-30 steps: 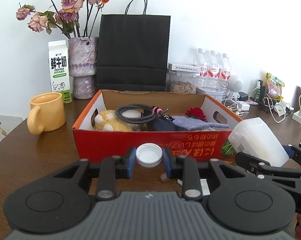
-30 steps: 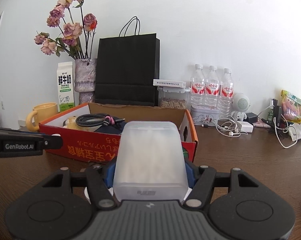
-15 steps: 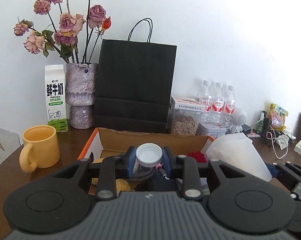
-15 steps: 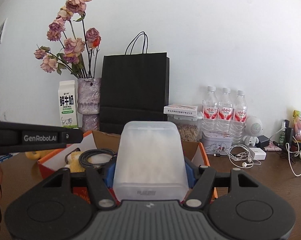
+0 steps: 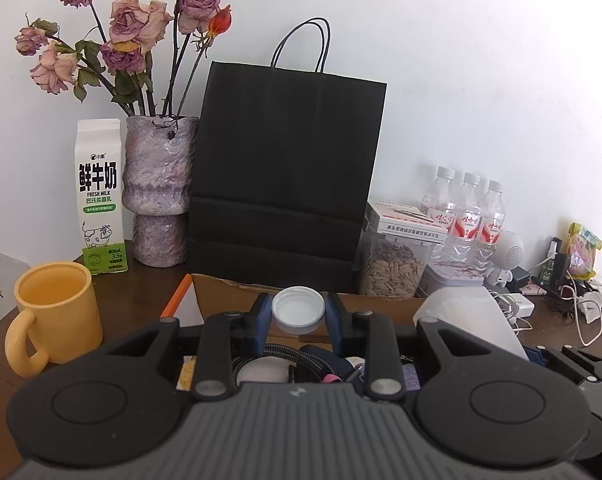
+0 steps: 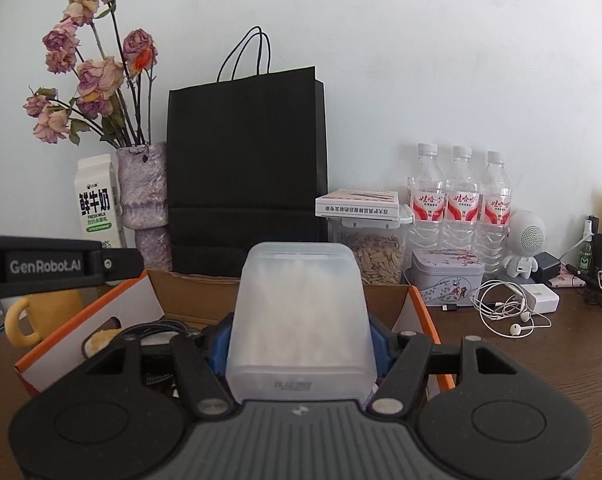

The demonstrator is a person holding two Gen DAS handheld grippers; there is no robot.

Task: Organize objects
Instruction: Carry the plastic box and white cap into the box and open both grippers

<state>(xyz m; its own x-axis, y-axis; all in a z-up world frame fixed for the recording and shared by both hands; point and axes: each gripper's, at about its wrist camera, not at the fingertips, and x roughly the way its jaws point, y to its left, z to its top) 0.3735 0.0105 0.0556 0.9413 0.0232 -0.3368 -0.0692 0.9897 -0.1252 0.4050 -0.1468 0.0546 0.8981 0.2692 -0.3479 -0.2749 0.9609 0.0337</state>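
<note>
My left gripper (image 5: 298,314) is shut on a small white bottle cap (image 5: 298,309), held above the open cardboard box (image 5: 229,290). In the right wrist view my right gripper (image 6: 299,340) is shut on a frosted white plastic container (image 6: 301,320), also over the box (image 6: 421,312). The same container (image 5: 467,320) shows at the right of the left wrist view. Inside the box lie a coiled black cable (image 6: 157,328), a yellow plush toy (image 6: 101,340) and some dark cloth items, mostly hidden by the grippers.
Behind the box stand a black paper bag (image 5: 285,176), a vase of dried roses (image 5: 157,188), a milk carton (image 5: 101,196) and a yellow mug (image 5: 55,312). A seed jar (image 6: 375,252), three water bottles (image 6: 461,204), a tin (image 6: 447,280) and earphones (image 6: 509,312) crowd the right.
Both grippers have moved forward and upward from in front of the box to above it, each keeping its object. The red front wall of the box has dropped out of sight.
</note>
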